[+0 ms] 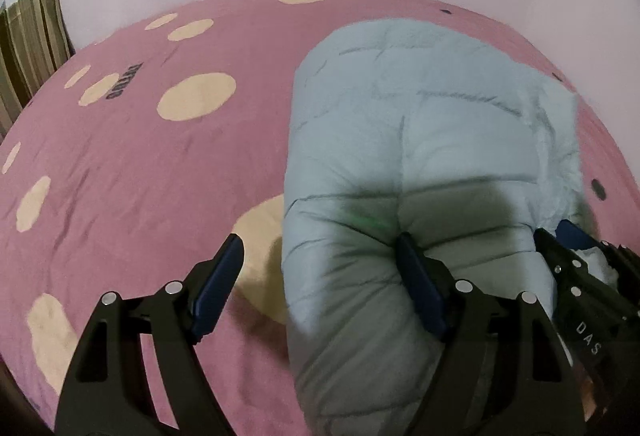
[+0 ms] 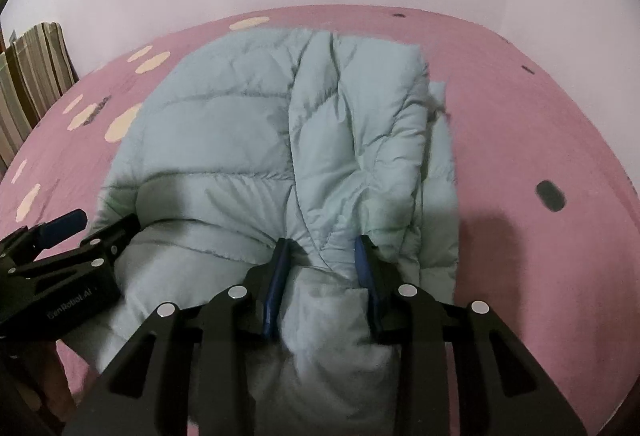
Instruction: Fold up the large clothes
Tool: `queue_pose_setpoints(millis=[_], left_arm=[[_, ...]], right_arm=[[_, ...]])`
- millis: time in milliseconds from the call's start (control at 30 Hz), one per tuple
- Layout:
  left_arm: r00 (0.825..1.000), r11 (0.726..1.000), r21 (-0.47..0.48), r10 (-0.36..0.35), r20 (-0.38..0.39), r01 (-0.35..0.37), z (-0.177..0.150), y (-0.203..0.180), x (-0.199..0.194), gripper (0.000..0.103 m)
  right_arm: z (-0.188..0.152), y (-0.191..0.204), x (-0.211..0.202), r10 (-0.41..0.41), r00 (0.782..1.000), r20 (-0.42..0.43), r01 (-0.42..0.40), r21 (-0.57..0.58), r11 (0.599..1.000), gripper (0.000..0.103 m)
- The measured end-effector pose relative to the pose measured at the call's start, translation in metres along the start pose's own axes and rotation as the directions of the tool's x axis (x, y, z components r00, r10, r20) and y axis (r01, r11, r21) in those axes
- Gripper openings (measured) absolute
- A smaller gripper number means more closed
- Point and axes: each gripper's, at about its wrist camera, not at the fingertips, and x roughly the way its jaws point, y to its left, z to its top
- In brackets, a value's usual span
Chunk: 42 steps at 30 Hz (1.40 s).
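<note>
The pale blue puffer jacket lies half-folded near the bed's front edge. The right gripper pinches a thick bunch; the left gripper straddles its side, spread. That slick, springy padding could slip free and unfold.

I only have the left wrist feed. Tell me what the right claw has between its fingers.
Observer: The right claw is closed on a bunched ridge of the light blue puffer jacket, at its near edge.
Operator: Now describe the jacket's right side beyond that claw.
Observer: A folded layer lies over the jacket's right half, running from the claw toward the far edge.
</note>
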Motion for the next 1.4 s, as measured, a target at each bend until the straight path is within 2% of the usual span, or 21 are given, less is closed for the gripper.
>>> queue_pose_setpoints(millis=[100, 200, 300, 400, 533, 733, 867, 1400], left_arm=[[0.999, 0.999, -0.035, -0.04, 0.034, 0.041, 0.016, 0.005, -0.019, 0.078], [0.994, 0.999, -0.013, -0.033, 0.102, 0.035, 0.041, 0.001, -0.03, 0.078], [0.995, 0.999, -0.023, -0.019, 0.099, 0.021, 0.067, -0.004, -0.012, 0.078], [0.998, 1.0, -0.022, -0.001, 0.062, 0.002, 0.079, -0.01, 0.011, 0.078], [1.0, 0.999, -0.015, 0.031, 0.0, -0.031, 0.078, -0.018, 0.046, 0.079], [0.999, 0.999, -0.017, 0.045, -0.021, -0.046, 0.067, -0.021, 0.078, 0.08], [0.999, 0.998, -0.024, 0.049, -0.022, -0.05, 0.063, -0.021, 0.084, 0.08], [0.996, 0.996, -0.015, 0.085, 0.009, -0.085, 0.058, -0.024, 0.087, 0.081]], right_arm=[[0.019, -0.003, -0.024, 0.019, 0.998, 0.062, -0.02, 0.017, 1.0, 0.035], [0.044, -0.006, -0.029, 0.009, 0.995, 0.1, -0.011, 0.016, 1.0, 0.035], [0.067, -0.009, -0.013, -0.011, 0.995, 0.103, 0.009, 0.025, 1.0, 0.035], [0.08, -0.013, 0.013, -0.03, 0.997, 0.071, 0.028, 0.028, 0.999, 0.035], [0.078, -0.016, 0.042, -0.061, 0.998, 0.02, 0.061, 0.021, 0.998, 0.035], [0.064, -0.017, 0.071, -0.073, 0.997, -0.02, 0.074, 0.014, 0.997, 0.036], [0.059, -0.019, 0.082, -0.06, 0.998, -0.024, 0.06, 0.034, 0.998, 0.036], [0.05, -0.011, 0.084, -0.102, 0.995, 0.002, 0.102, 0.014, 0.995, 0.036]])
